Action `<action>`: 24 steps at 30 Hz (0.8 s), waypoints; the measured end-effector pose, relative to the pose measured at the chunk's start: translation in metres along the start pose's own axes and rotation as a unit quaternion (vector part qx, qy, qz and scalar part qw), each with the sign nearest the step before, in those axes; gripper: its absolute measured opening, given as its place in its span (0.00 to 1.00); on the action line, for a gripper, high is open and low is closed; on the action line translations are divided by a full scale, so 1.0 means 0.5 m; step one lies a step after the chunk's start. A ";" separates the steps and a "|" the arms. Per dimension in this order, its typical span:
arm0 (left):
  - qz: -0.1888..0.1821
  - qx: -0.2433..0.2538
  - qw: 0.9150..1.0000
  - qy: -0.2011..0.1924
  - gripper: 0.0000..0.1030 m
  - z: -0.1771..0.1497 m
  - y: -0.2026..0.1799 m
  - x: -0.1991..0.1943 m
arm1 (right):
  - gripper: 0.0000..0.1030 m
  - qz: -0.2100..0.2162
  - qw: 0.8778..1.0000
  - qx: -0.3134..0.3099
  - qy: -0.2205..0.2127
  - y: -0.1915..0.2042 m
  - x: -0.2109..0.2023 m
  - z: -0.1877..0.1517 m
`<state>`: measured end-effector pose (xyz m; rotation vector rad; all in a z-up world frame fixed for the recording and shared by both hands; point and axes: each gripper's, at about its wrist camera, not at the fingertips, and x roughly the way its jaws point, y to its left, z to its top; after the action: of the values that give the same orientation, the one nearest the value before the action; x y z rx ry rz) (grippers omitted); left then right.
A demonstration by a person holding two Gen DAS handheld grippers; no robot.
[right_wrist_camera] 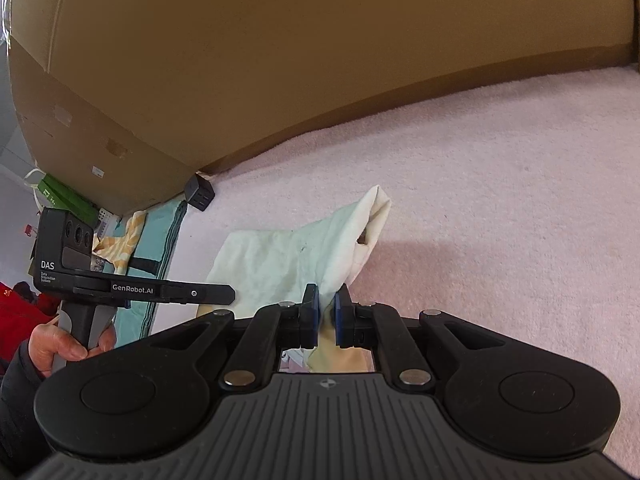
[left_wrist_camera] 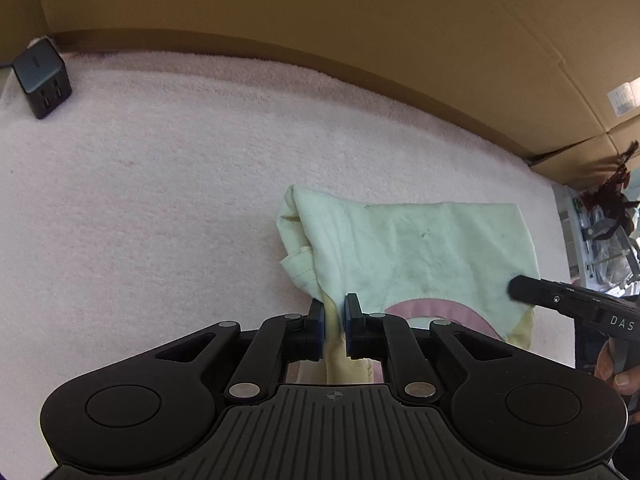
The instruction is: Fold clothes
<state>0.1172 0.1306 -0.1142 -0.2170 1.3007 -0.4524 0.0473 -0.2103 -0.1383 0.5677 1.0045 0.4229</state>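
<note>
While both grippers are pinching it, the pale shirt (left_wrist_camera: 404, 256) sits in the lower middle of the frame on the pink blanket (left_wrist_camera: 168, 184). The left gripper (left_wrist_camera: 334, 322) has its jaws nearly closed on the yellowish edge, and the right gripper (right_wrist_camera: 326, 316) is clamped on the other edge the same way. That pink curved bit is probably the collar, though it's half hidden. A black charger (left_wrist_camera: 40, 80) sits upper left, by the cardboard boxes (left_wrist_camera: 320, 12).
</note>
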 end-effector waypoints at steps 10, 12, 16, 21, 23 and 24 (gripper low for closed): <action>0.052 0.010 0.998 -0.043 0.05 0.117 0.056 -0.012 | 0.08 -0.010 0.999 -0.026 -0.020 0.048 0.116 0.105; 0.060 0.008 0.997 -0.048 0.05 0.135 0.069 -0.010 | 0.08 -0.014 0.999 -0.028 -0.025 0.052 0.138 0.126; 0.075 -0.001 0.996 -0.053 0.05 0.166 0.096 0.006 | 0.08 -0.023 0.999 -0.029 -0.029 0.055 0.175 0.151; 0.092 -0.003 0.995 -0.046 0.06 0.185 0.120 0.039 | 0.08 -0.049 0.998 -0.017 -0.028 0.040 0.218 0.167; 0.095 -0.006 0.994 -0.044 0.07 0.184 0.127 0.049 | 0.08 -0.062 0.998 -0.015 -0.026 0.034 0.231 0.168; 0.097 -0.005 0.994 -0.044 0.08 0.183 0.128 0.052 | 0.08 -0.068 0.997 -0.015 -0.024 0.030 0.235 0.168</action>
<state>0.2230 0.1673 -0.1387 -0.1167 1.2247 -0.2684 0.1757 -0.1516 -0.1723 0.4779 0.9824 0.3018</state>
